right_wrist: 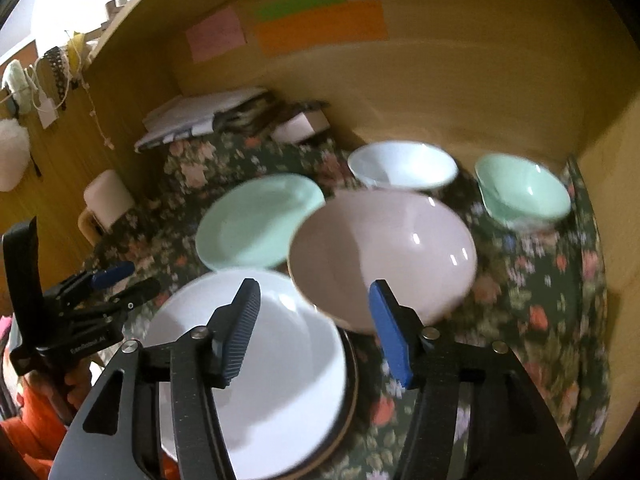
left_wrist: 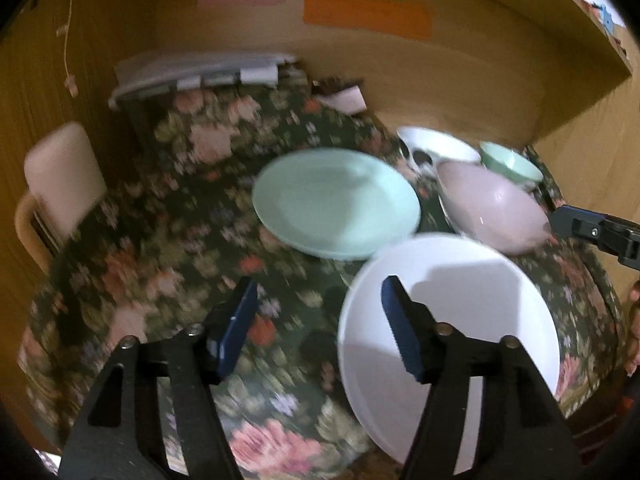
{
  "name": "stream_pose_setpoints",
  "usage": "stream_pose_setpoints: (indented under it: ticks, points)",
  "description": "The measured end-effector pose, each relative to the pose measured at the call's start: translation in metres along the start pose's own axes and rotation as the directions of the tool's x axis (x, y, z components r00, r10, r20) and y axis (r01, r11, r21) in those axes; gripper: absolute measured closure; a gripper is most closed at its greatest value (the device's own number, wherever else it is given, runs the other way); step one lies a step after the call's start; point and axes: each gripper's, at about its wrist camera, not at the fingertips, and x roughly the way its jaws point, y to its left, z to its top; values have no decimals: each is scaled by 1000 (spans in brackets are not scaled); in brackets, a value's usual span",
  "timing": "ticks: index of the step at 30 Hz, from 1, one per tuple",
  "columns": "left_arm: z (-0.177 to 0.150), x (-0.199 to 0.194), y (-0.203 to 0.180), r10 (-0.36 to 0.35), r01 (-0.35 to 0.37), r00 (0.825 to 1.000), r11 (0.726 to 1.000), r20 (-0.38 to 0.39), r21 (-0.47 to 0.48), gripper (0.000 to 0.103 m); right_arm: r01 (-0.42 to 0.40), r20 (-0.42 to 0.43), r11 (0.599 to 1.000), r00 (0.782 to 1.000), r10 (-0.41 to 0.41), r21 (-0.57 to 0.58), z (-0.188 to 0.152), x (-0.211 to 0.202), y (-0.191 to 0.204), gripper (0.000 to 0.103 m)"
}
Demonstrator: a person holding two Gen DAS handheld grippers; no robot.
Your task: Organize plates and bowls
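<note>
— What do the tools look like?
— Each hand-held gripper, left [left_wrist: 318, 330] and right [right_wrist: 314, 330], has black angular arms, silver screws and ribbed blue pads.
— And clothing?
— An orange sleeve [right_wrist: 34, 420], and white lettering on the left one's black body.

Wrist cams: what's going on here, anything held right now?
A person is sorting dishes on a floral tablecloth with a handheld gripper in each hand. Both the left gripper and the right gripper are open and hold nothing. The white plate lies nearest, with a dark rim showing under it. The pink bowl, mint plate, white bowl and mint bowl lie beyond.
</note>
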Motion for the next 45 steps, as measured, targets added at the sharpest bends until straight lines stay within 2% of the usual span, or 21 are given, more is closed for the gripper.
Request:
stream_pose_setpoints:
  ticks: [4, 10, 20, 27, 28, 32, 40, 45]
  points:
    - [21, 1, 11, 13, -13, 1000, 1000, 26, -3, 23, -11, 9, 999, 1000, 12, -48, 23, 10, 11, 45]
    - [46, 15, 33, 42, -41, 999, 999, 28, -31, 16, -32, -19, 995, 999, 30, -97, 52, 40, 21, 44]
    - [66, 58, 62, 65, -66, 997, 997, -36, -30, 15, -33, -159, 990, 987, 11, -140, 86, 114, 18, 44]
    - [70, 90, 72, 60, -62, 994, 998, -90, -29, 15, -13, -274, 979, 961, -45, -203, 98, 162, 21, 45]
    - [70, 93, 73, 59, -61, 994, 998, -93, -27, 15, -14, -293, 978, 955, -49, -209, 99, 169, 22, 46]
    - [68, 101, 74, 49, -50, 994, 999, -95, -8, 15, -16, -356, 975, 932, -66, -222, 102, 189, 22, 60]
    - [70, 108, 76, 25, -25, 996, 1000, -83, 6, 15, -4, -445, 977, 891, -93, -212, 100, 217, 19, 63]
    - [66, 106, 79, 12, -12, 997, 1000, -79, 4, 19, -1, -447, 978, 890, -94, -208, 99, 221, 25, 63]
